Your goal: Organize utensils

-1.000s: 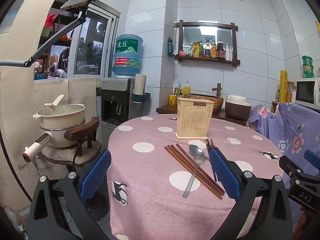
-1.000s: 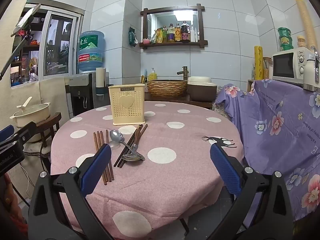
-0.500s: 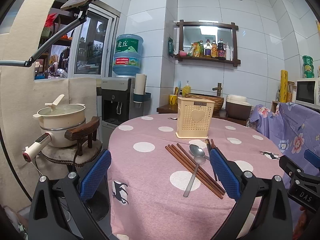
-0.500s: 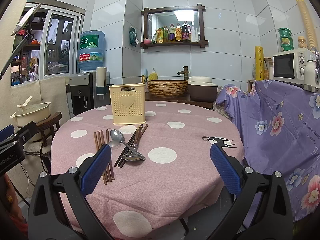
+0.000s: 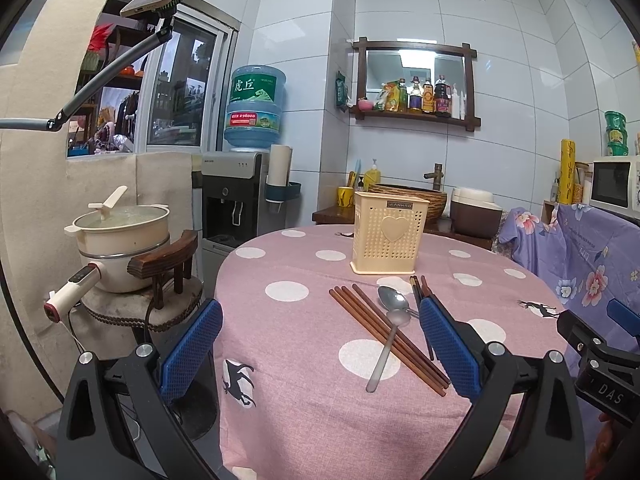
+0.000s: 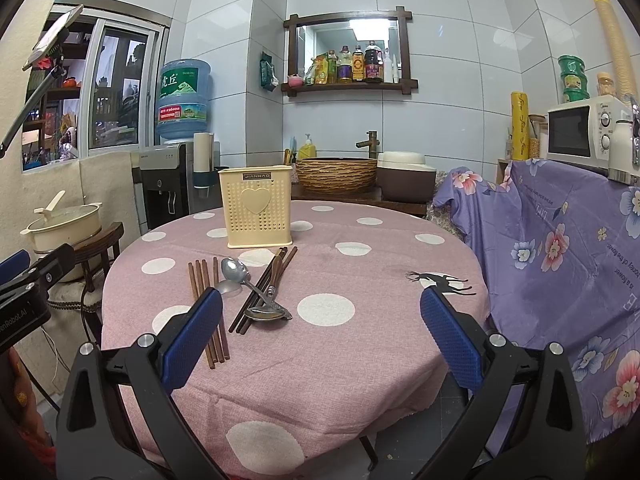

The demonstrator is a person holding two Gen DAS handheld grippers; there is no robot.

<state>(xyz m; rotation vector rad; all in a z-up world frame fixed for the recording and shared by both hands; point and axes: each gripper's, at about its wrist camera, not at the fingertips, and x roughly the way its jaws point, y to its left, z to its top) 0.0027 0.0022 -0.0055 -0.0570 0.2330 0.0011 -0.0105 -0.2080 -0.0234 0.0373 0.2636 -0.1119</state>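
A cream perforated utensil holder [image 5: 388, 233] [image 6: 258, 212] stands upright on the round pink polka-dot table [image 5: 304, 380] [image 6: 360, 344]. In front of it lie brown chopsticks [image 5: 384, 336] [image 6: 206, 308], a second darker chopstick bundle [image 6: 266, 286], and metal spoons [image 5: 390, 322] [image 6: 240, 276] [image 6: 267, 312]. My left gripper [image 5: 320, 344] is open and empty, held above the table's near edge short of the utensils. My right gripper [image 6: 322, 332] is open and empty, also short of them.
A cream pot [image 5: 120, 240] sits on a wooden stool left of the table. A water dispenser [image 5: 240, 184] stands behind. A purple floral cloth [image 6: 560, 248] covers furniture on the right, with a microwave [image 6: 580, 132] on top. A wicker basket [image 6: 336, 174] sits on the back counter.
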